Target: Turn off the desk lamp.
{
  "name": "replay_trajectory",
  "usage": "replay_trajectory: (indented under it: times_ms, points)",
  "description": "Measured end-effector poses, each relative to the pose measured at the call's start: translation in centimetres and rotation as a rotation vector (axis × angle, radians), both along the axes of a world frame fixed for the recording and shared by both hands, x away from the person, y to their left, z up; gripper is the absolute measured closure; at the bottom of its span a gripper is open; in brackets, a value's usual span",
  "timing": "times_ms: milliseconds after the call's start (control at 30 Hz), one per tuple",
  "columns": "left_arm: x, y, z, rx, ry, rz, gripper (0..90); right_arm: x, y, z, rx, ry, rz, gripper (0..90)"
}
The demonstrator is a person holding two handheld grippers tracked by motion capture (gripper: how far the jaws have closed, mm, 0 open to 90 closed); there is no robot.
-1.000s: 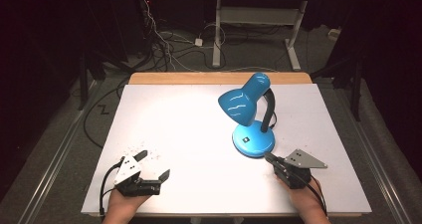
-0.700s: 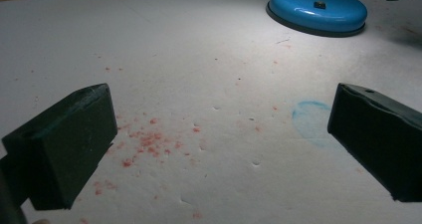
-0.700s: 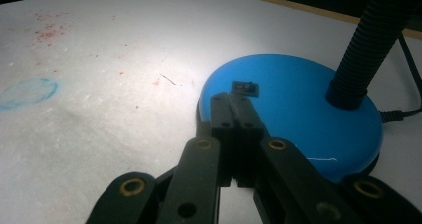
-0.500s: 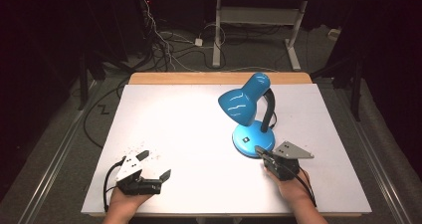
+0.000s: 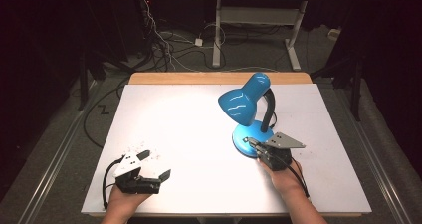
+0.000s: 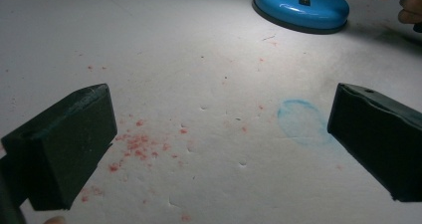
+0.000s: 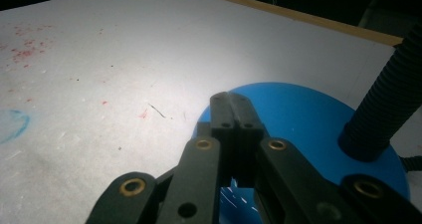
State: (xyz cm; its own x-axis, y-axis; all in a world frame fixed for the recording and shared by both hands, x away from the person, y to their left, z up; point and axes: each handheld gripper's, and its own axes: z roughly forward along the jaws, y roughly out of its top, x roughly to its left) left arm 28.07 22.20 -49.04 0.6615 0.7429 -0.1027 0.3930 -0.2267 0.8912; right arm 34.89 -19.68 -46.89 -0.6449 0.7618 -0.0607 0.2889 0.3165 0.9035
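Blue lamp (image 5: pixel 247 112), one, on white table (image 5: pixel 179 119); two grippers: right gripper (image 5: pixel 253 143) closed at its base, left gripper (image 5: pixel 154 165) apart

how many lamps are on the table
1: a blue desk lamp stands right of centre on the white table, its base just ahead of the right tool.

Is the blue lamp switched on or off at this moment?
On, it seems. The table glows bright white under the shade of the blue lamp while the room around is dark. The bulb itself is hidden.
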Motion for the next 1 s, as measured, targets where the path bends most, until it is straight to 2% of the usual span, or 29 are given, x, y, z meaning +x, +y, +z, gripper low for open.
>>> replay_trajectory:
  times_ms: [133,333,533,600,1000]
  points:
    - [0.1,-0.1,-0.1,0.003,0.007,0.002,0.0,0.5,0.4,-0.4,0.004,0.014,-0.009,90.0]
    - [-0.2,-0.3,0.0,0.009,-0.016,-0.010,0.0,1.3,0.8,-0.8,0.004,0.031,-0.017,90.0]
    - [-0.4,-0.3,0.1,-0.011,-0.017,-0.025,0.0,1.9,0.9,-0.8,0.002,0.043,-0.027,90.0]
    - [-0.4,-0.3,0.1,-0.017,-0.012,-0.032,0.0,2.1,1.0,-0.7,0.012,0.062,-0.039,90.0]
    - [-0.3,-0.7,0.0,-0.022,-0.026,-0.034,0.0,3.1,1.2,-0.9,-0.003,0.078,-0.056,90.0]
